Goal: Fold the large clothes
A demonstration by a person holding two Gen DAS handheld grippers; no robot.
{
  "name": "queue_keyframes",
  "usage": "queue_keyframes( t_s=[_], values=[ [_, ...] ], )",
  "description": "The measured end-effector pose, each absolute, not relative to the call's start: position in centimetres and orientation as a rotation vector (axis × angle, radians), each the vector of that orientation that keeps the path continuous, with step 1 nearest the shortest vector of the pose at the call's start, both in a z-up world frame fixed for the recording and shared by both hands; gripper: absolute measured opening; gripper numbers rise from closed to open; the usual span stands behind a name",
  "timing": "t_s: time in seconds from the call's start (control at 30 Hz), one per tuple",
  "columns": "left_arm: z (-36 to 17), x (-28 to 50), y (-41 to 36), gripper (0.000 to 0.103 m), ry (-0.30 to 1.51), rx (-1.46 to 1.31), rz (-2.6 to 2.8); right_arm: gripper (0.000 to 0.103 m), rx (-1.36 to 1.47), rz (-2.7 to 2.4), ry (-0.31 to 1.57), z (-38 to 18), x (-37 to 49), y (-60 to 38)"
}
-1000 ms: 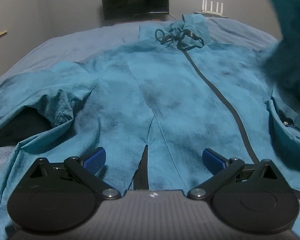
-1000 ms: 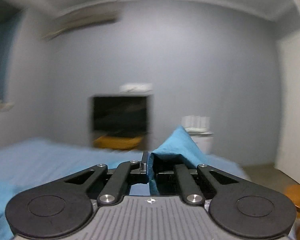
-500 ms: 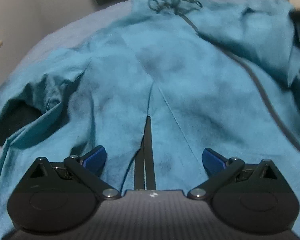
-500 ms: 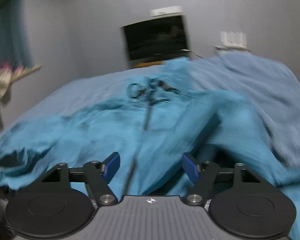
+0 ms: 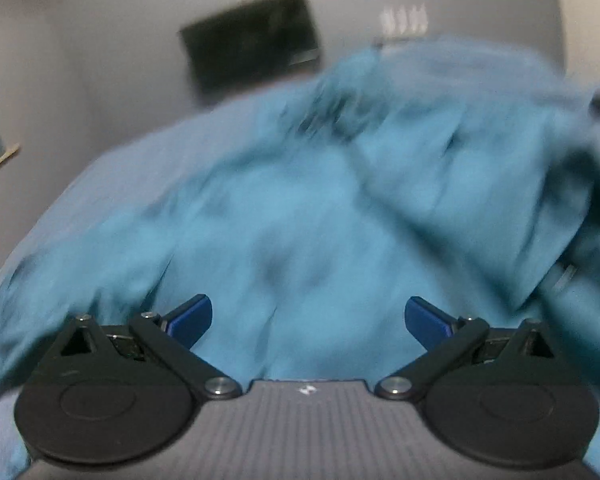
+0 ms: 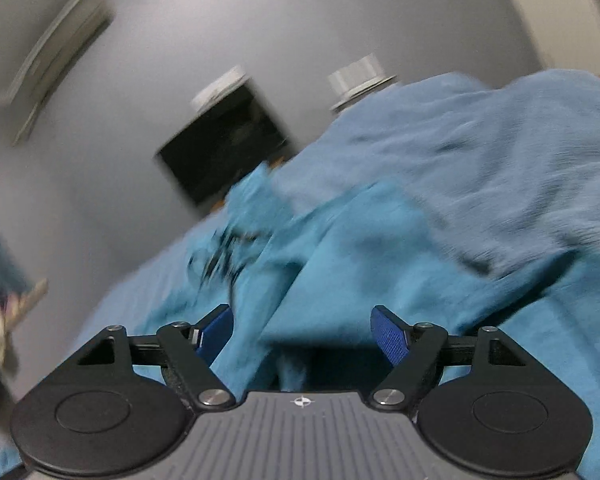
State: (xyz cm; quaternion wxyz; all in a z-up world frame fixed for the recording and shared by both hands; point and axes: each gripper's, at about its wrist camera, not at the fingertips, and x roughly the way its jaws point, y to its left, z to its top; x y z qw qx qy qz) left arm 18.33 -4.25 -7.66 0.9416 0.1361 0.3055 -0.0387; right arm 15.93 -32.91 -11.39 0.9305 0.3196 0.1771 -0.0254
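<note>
The left tongs (image 5: 308,316) are standing wide open with nothing between the blue pads (image 5: 190,314), hanging low over the jacket (image 5: 300,220), which is lying spread on the bed (image 5: 112,176). From this side the cloth is running straight ahead of the tongs and off to both sides; the picture is too blurred to pick out a hem or a seam. The jacket's long axis seems to be running away from the tongs toward the dark screen (image 5: 252,36) on the far wall, though the blur makes that a guess.

The right tongs (image 6: 302,330) are also gaping, holding nothing. A raised fold of the jacket (image 6: 340,272) is sitting just ahead of and between the pads, nearly touching. The bed (image 6: 480,152) is rising behind it on the right.

The right tongs are looking nearer to a graspable edge than the left, so the next pinch is probably falling to them, with the fold going across the long axis.
</note>
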Motion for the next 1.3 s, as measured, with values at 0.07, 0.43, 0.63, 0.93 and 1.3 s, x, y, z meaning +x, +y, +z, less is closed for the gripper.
queue_keyframes(
  t_s=[0.07, 0.43, 0.63, 0.93, 1.3],
  values=[
    [-6.3, 19.4, -6.8, 0.103, 0.624, 0.248, -0.173, 0.08, 0.708, -0.1, 0.314, -11.3, 15.5, -34.5],
    [-8.4, 24.3, -20.6, 0.087, 0.612, 0.532, -0.293, 0.081, 0.786, -0.157, 0.232, -12.3, 15.0, -37.5],
    [-7.4, 26.1, -18.0, 0.007, 0.619, 0.426, -0.193, 0.081, 0.751, -0.131, 0.24, -11.5, 15.4, -37.4],
    [-5.2, 24.7, -0.9, 0.005, 0.644, 0.018, 0.085, 0.081, 0.691, -0.117, 0.317, -11.1, 16.5, -36.8],
    [-12.2, 25.0, 8.5, 0.018, 0.812, -0.486, -0.014, 0.081, 0.464, -0.078, 0.457, -12.9, 18.6, -32.7]
  ],
)
